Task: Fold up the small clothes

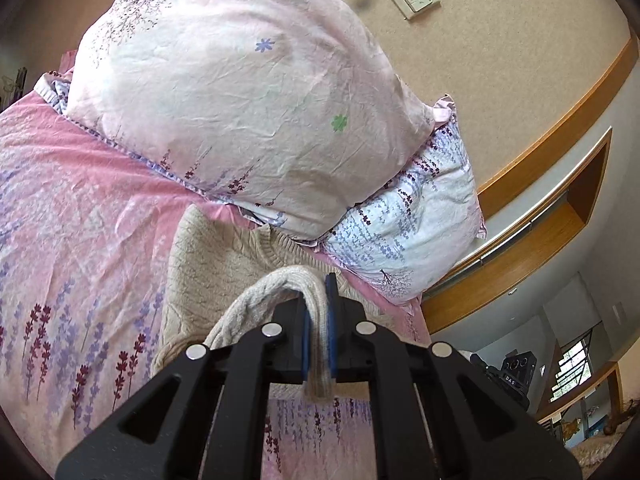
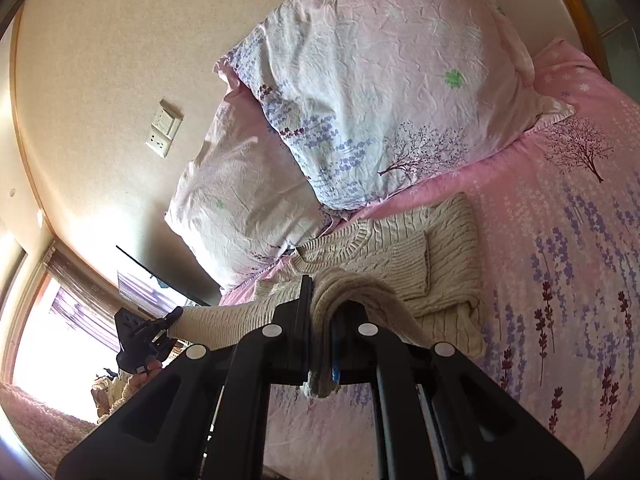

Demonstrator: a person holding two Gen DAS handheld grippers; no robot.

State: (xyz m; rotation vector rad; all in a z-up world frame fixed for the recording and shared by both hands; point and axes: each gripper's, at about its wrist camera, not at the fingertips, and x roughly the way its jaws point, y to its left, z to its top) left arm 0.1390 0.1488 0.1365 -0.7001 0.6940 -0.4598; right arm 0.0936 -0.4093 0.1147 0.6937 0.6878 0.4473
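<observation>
Left wrist view: left tongs (image 1: 318,316) clamped the sweater (image 1: 208,264) hem; right tongs (image 2: 320,316) pinched the same edge, likely to fold it flat. Sweater lay on bed (image 2: 560,260), beside the pillows (image 2: 380,100).

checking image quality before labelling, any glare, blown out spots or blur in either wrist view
Left wrist view: even, soft light; the cream cable-knit sweater and pink floral pillow are sharp, with straight wood trim bowed by the fisheye. Right wrist view: the bright window at lower left is blown out and washes the nearby wall, while the sweater and the lavender-print pink bedsheet stay readable.
</observation>
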